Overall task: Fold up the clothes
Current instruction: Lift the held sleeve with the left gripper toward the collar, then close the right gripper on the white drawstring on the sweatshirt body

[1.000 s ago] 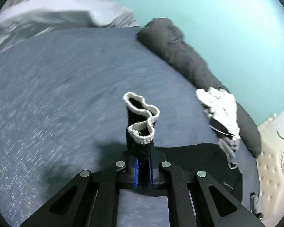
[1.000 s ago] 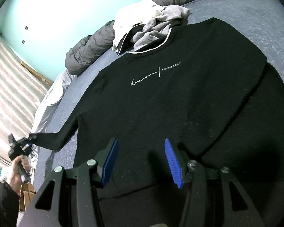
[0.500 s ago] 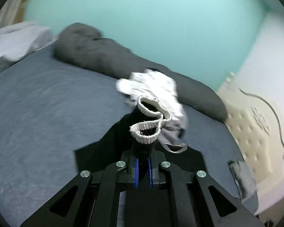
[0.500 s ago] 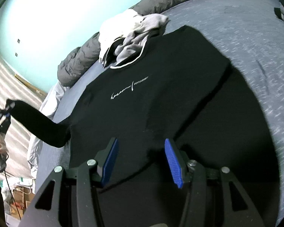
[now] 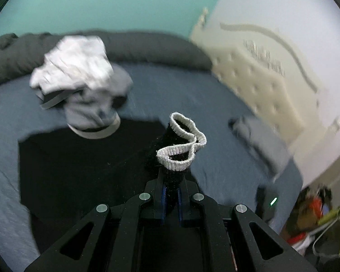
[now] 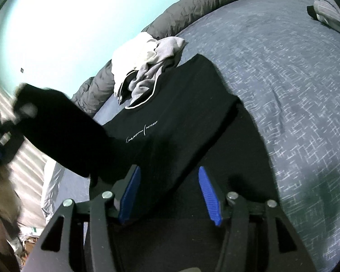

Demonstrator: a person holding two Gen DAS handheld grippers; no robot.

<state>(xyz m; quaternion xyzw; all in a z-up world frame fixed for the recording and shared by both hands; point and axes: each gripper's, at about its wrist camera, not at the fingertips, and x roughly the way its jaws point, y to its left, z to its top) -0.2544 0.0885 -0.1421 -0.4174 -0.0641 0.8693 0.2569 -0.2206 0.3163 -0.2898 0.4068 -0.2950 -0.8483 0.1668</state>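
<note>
A black sweater with small white chest lettering lies flat on the blue bed. My left gripper is shut on the sweater's sleeve cuff, whose white ribbed edge sticks up past the fingers. The lifted sleeve hangs in the air at the left of the right wrist view, running from the cuff down to the sweater's body. My right gripper stands open low over the sweater's hem, with nothing between its blue pads.
A heap of white and grey clothes lies by the sweater's collar. A dark grey duvet roll runs along the teal wall. A cream tufted headboard stands to the right. A folded grey item rests on the far corner.
My left gripper has carried the cuff up and to the right, over the sweater's body. The sleeve now hangs raised instead of lying stretched out. The right gripper has stayed open near the hem.
</note>
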